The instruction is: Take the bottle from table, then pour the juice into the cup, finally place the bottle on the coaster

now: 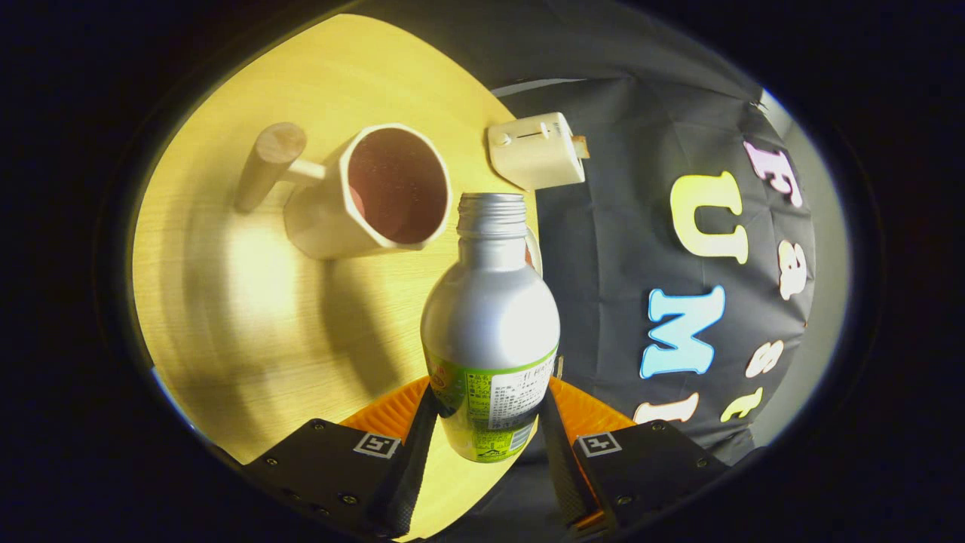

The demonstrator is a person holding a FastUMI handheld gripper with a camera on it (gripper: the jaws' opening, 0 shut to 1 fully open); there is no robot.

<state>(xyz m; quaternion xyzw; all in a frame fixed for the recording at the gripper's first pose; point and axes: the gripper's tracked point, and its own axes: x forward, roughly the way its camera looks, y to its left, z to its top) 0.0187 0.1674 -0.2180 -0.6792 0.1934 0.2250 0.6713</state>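
Observation:
A silver bottle (490, 317) with a green label and an uncapped threaded neck sits between my fingers, and the gripper (488, 422) is shut on its lower body. The whole view is rolled, so the bottle is tilted over the wooden table (249, 317). Just beyond the bottle's mouth stands a cream faceted cup (377, 196) with a dark red inside and a wooden handle (268, 162) sticking out on its far side. The bottle's mouth is close to the cup's rim, slightly to one side of it. No liquid stream is visible. A pale rim peeks out behind the bottle's shoulder.
A small cream toaster-like box (537, 149) stands near the table's edge beyond the bottle. The booth's black cloth wall (641, 249) runs along that edge of the table.

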